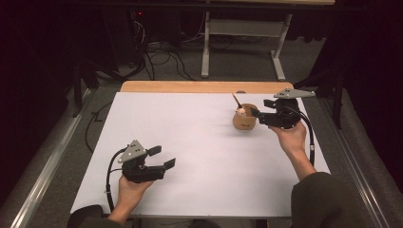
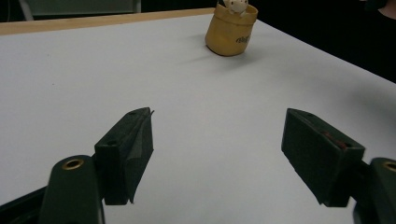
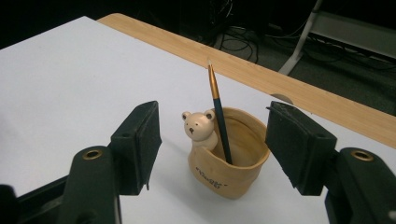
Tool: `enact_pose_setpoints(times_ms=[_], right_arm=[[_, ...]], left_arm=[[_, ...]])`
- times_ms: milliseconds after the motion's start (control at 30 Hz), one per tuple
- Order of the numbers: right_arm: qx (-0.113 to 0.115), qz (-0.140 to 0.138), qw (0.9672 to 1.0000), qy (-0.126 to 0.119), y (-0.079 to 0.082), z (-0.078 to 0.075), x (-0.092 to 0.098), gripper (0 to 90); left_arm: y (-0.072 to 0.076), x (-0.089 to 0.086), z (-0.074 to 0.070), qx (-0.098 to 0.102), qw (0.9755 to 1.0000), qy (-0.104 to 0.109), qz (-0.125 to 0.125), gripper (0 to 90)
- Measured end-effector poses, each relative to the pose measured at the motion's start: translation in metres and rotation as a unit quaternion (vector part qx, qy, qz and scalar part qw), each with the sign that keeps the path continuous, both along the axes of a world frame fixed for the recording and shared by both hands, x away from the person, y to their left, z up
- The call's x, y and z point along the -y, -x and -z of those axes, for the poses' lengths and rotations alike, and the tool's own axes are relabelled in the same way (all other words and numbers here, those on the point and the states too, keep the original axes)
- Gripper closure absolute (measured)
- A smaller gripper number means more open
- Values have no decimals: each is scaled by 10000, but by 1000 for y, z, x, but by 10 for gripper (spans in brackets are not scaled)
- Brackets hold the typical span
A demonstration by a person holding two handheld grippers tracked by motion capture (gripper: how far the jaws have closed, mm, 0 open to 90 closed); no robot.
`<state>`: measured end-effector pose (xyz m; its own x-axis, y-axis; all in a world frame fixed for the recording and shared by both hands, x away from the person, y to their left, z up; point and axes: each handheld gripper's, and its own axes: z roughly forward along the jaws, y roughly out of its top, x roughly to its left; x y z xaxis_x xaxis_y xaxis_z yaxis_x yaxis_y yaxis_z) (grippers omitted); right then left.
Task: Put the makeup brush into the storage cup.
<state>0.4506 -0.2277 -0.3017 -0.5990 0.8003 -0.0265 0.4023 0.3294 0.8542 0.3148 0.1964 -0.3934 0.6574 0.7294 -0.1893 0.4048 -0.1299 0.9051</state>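
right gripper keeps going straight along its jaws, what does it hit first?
Probably the tan bear-figure cup holding a paintbrush; it sits centred ahead of the open right gripper. Depth is unclear.

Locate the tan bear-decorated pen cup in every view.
High view: the tan bear-decorated pen cup sits right of centre, just before the right gripper.
Left gripper view: top edge, right of centre.
Right gripper view: centre, between the open jaws.
Shared landmark: wooden table edge.

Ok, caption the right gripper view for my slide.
Open right tool flanking a bear-topped pen holder with a paintbrush inside.
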Motion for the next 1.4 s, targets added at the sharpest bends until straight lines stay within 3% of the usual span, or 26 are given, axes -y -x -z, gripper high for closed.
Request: enact_pose_setpoints(times_ms=[533,1400], right_arm=[[6,-102,9999,19,9,3,-1,372],[-60,-170,9995,-251,28,11,7,371]], left_arm=[[1,0,0,3,10000,-4,1,255],[1,0,0,-3,10000,1,-2,254]])
